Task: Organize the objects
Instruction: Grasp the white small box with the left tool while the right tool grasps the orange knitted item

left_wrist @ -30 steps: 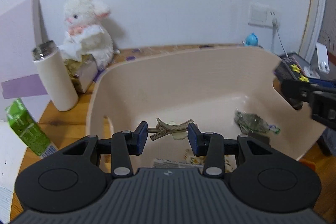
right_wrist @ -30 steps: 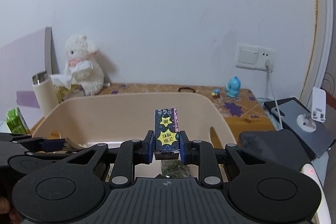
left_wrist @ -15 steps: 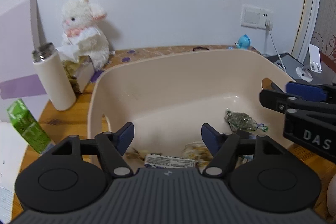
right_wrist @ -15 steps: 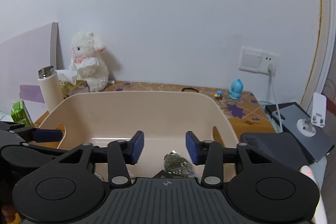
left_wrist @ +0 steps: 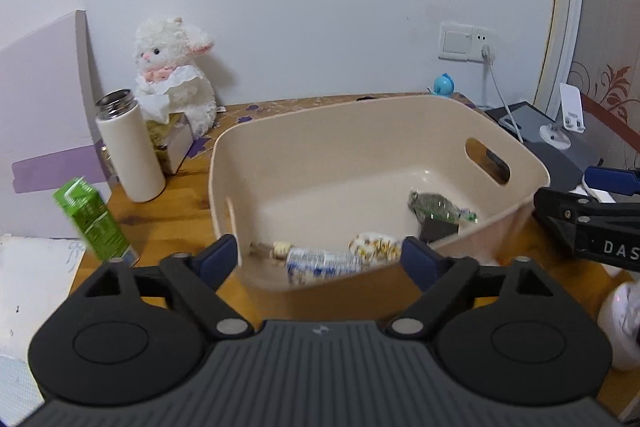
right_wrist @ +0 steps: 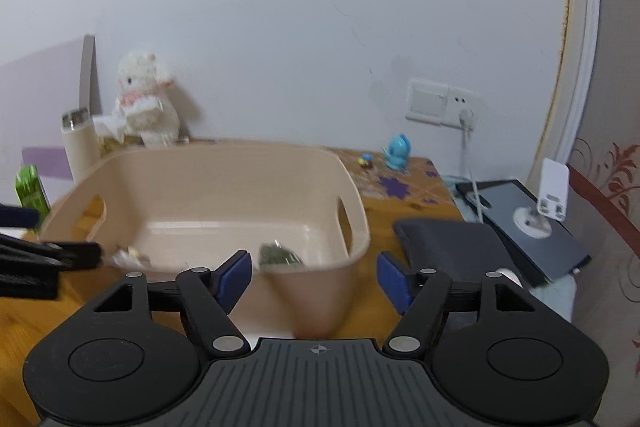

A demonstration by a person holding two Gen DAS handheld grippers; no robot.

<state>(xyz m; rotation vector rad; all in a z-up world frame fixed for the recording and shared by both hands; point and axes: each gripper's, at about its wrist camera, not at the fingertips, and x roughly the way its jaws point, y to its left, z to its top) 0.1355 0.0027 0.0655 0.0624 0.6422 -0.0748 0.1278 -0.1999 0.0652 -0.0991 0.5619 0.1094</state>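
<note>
Beige bin [left_wrist: 520, 163] rim sits between both spread, empty claws.

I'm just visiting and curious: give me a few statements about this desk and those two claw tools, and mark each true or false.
1. Both claws hold something. False: the left gripper and right gripper are open and hold nothing.
2. The beige bin has items inside. True: a green packet lies there.
3. The white bottle lies on its side. False: it stands upright.
4. The plush lamb sits by the wall. True.
</note>
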